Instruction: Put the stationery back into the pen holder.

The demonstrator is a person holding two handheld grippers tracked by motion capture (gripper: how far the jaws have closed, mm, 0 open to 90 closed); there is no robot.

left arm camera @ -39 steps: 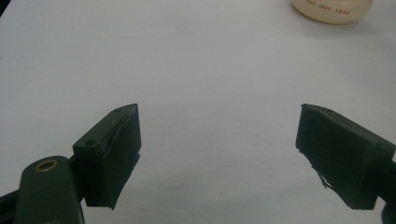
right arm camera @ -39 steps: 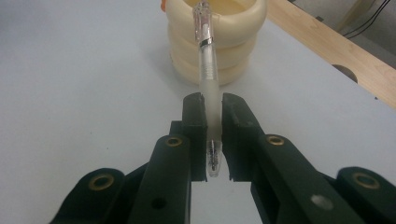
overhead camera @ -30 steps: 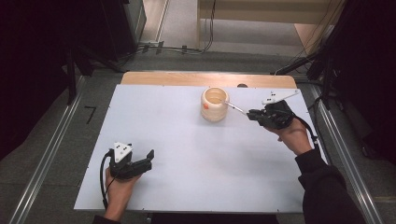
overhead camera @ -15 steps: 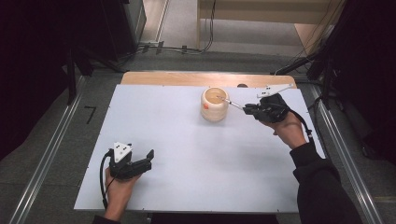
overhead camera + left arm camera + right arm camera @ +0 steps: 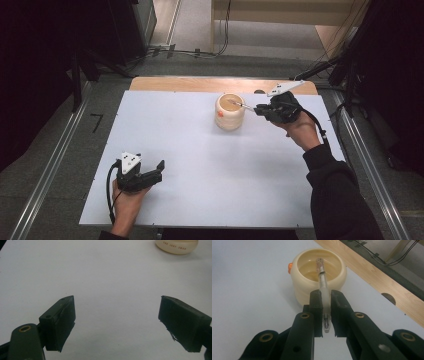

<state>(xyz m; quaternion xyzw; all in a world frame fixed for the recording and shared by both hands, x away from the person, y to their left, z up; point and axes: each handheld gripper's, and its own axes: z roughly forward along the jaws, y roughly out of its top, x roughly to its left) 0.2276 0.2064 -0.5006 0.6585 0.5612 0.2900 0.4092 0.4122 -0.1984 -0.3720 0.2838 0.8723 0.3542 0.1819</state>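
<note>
Since the earlier frames, the right gripper [image 5: 257,109] has travelled from beside the cream-coloured, ribbed ceramic cup [image 5: 230,112] toward it, so that the far end of the clear plastic pen [image 5: 241,105] now sits over the cup's mouth; the left gripper [image 5: 159,169] has not shifted.

Right gripper [image 5: 326,298]: jaws clamped narrow on the pen [image 5: 323,288], gripped near its rear end. The long free length reaches the cup [image 5: 318,277] while the jaws stay clear of the rim, a hold judged suited to dropping the pen in.

Left gripper [image 5: 117,315]: jaws wide apart, nothing between them, resting low at the near left of the white table [image 5: 175,135], well apart from the cup (apparently idle).

Right gripper view establishes that the pen tip is above the cup's hollow; the high view leaves that doubtful. Left gripper view adds printed lettering on the cup [image 5: 177,245] near its base. High view alone gives the cup's position, at the far middle of the table by the wooden strip [image 5: 200,84].
</note>
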